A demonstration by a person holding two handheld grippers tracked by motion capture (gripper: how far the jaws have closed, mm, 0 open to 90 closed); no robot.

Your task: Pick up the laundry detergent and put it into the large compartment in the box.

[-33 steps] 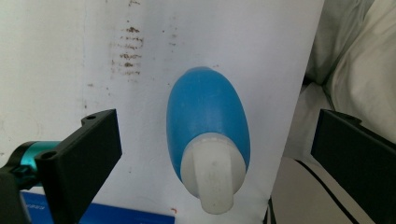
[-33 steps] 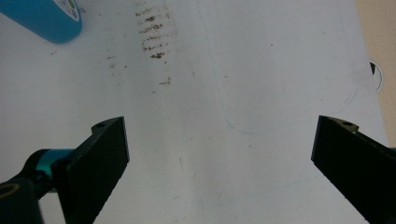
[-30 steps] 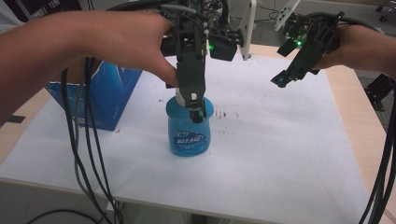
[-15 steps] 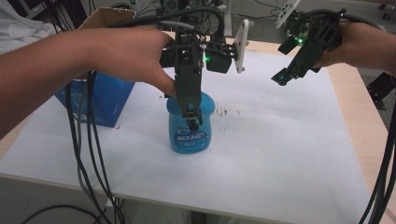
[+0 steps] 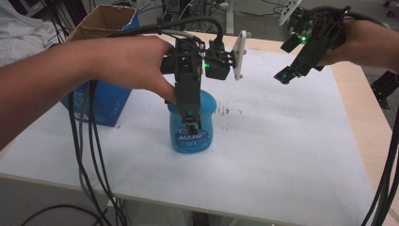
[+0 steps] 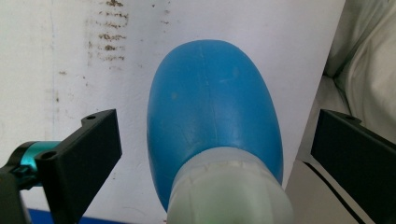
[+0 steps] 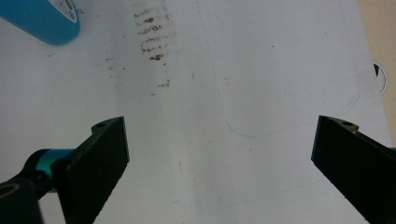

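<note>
A blue plastic bottle (image 5: 193,136) with a pale cap stands upright on the white table top (image 5: 291,150). My left gripper (image 5: 190,118) points straight down over it. In the left gripper view the bottle (image 6: 215,107) sits between the jaws, which stand wide apart and clear of its sides, so my left gripper (image 6: 210,135) is open. My right gripper (image 5: 288,74) hangs in the air at the far right, open, with only bare table under it (image 7: 219,140). The bottle's base (image 7: 42,21) shows at the top left of the right gripper view.
A blue box (image 5: 101,94) with an open cardboard top stands at the left, close behind my left arm. Black cables (image 5: 89,146) hang from that arm over the table's front. Brown stains (image 5: 230,111) mark the sheet beside the bottle. A bare wooden edge (image 5: 371,117) runs along the right.
My left gripper has stayed over the bottle, sinking slightly along it. The right gripper has hardly moved.
</note>
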